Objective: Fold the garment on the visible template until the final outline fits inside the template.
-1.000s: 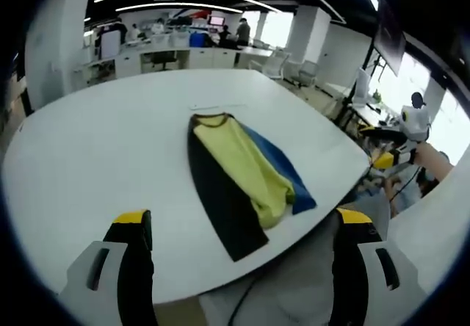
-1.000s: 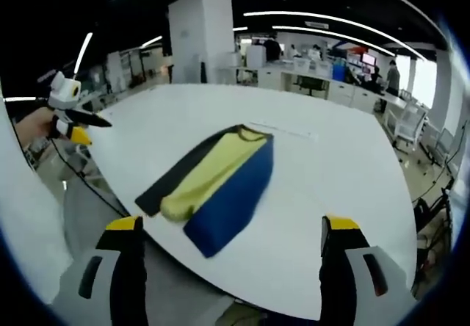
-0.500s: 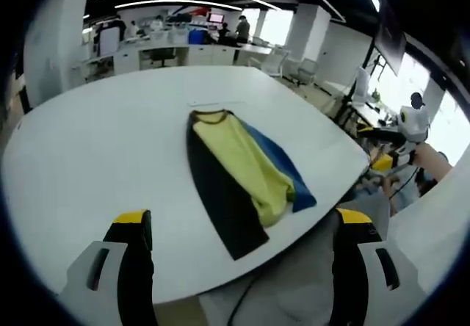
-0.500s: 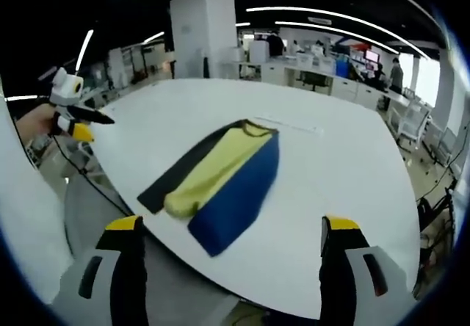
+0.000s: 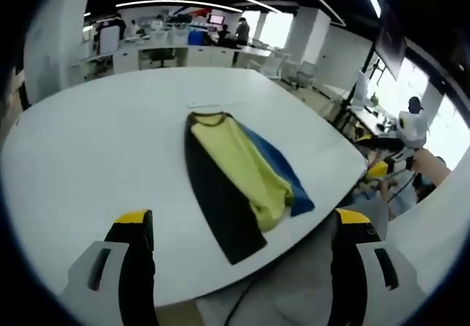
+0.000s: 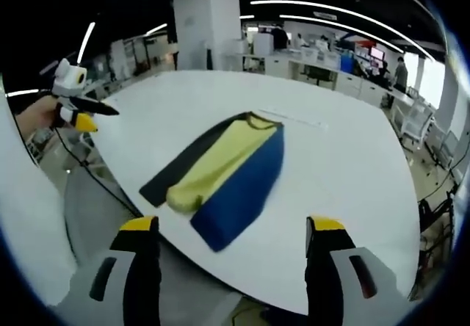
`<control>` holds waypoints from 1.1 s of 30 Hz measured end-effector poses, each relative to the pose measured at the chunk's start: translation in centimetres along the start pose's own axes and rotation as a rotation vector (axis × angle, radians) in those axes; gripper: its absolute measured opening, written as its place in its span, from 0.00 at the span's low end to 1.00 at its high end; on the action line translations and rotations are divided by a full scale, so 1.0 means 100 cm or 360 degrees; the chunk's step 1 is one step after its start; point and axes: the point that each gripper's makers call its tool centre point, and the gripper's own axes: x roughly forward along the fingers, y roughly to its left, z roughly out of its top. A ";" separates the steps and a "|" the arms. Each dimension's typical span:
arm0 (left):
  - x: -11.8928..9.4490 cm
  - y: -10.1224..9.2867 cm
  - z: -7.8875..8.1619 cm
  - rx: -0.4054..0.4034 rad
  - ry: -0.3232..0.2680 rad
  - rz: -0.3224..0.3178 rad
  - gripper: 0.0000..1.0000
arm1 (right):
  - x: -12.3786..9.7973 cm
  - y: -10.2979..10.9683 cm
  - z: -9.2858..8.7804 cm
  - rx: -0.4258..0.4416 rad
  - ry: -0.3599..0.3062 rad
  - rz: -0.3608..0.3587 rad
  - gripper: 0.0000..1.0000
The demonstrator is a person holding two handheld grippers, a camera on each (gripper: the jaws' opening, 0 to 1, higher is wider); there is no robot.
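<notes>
A folded garment (image 5: pixel 239 172) lies on the white table (image 5: pixel 95 150), collar end far from me, with a black strip, a yellow middle and a blue strip. Its near end reaches the table's edge. In the right gripper view the same garment (image 6: pixel 220 168) runs diagonally. My left gripper (image 5: pixel 242 223) hovers off the near table edge, open and holding nothing. It also appears at the left of the right gripper view as the left gripper (image 6: pixel 79 111), held in a hand. My right gripper (image 6: pixel 233 227) is open and holds nothing, short of the table edge. The right gripper (image 5: pixel 378 157) appears beside the table.
A thin pale line (image 5: pixel 213 106) is marked on the table just past the collar, the same line (image 6: pixel 294 118) in the right gripper view. The person's light clothing (image 5: pixel 286 289) fills the space below the table edge. Desks, chairs (image 5: pixel 277 63) and people stand far behind.
The right gripper's jaws stand slightly closer together than before. Both views have shifted a little with the hands. The garment lies as it did.
</notes>
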 end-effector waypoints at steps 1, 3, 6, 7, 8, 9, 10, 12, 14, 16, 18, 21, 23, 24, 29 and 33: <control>0.001 -0.001 -0.002 -0.0004 0.0008 -0.0006 0.96 | 0.003 0.003 -0.002 0.0000 0.0008 0.0009 0.79; 0.002 -0.002 -0.005 -0.0008 0.0022 -0.0018 0.96 | 0.007 0.008 -0.004 0.0000 0.0025 0.0032 0.78; 0.002 -0.002 -0.008 -0.0020 0.0035 -0.0026 0.95 | 0.014 0.017 -0.009 -0.0016 0.0065 0.0076 0.74; 0.002 -0.002 -0.009 -0.0026 0.0032 -0.0022 0.95 | 0.018 0.020 -0.012 -0.0036 0.0088 0.0089 0.73; 0.001 -0.001 -0.009 -0.0030 0.0030 -0.0019 0.95 | 0.020 0.021 -0.013 -0.0048 0.0096 0.0094 0.72; 0.001 -0.001 -0.010 -0.0034 0.0031 -0.0016 0.95 | 0.022 0.022 -0.013 -0.0055 0.0103 0.0099 0.71; 0.001 0.000 -0.011 -0.0040 0.0035 -0.0012 0.95 | 0.025 0.025 -0.014 -0.0058 0.0109 0.0116 0.69; 0.001 0.000 -0.012 -0.0041 0.0041 -0.0012 0.95 | 0.028 0.029 -0.014 -0.0057 0.0111 0.0142 0.66; 0.002 0.000 -0.014 -0.0044 0.0054 -0.0011 0.94 | 0.032 0.033 -0.016 -0.0072 0.0130 0.0160 0.63; 0.002 0.001 -0.015 -0.0048 0.0058 -0.0011 0.93 | 0.035 0.036 -0.017 -0.0086 0.0147 0.0178 0.61; 0.002 0.002 -0.014 -0.0055 0.0048 -0.0008 0.92 | 0.037 0.039 -0.018 -0.0100 0.0157 0.0197 0.59; 0.003 0.004 -0.013 -0.0065 0.0036 -0.0001 0.91 | 0.042 0.044 -0.021 -0.0104 0.0176 0.0232 0.55; 0.004 0.005 -0.014 -0.0073 0.0039 -0.0001 0.91 | 0.046 0.046 -0.023 -0.0101 0.0185 0.0245 0.55; 0.005 0.005 -0.014 -0.0074 0.0040 0.0000 0.91 | 0.048 0.047 -0.024 -0.0102 0.0189 0.0247 0.55; 0.008 0.007 -0.018 -0.0098 0.0052 -0.0003 0.90 | 0.060 0.056 -0.032 -0.0136 0.0243 0.0287 0.49; 0.010 0.008 -0.019 -0.0108 0.0055 -0.0008 0.90 | 0.070 0.059 -0.037 -0.0134 0.0292 0.0292 0.45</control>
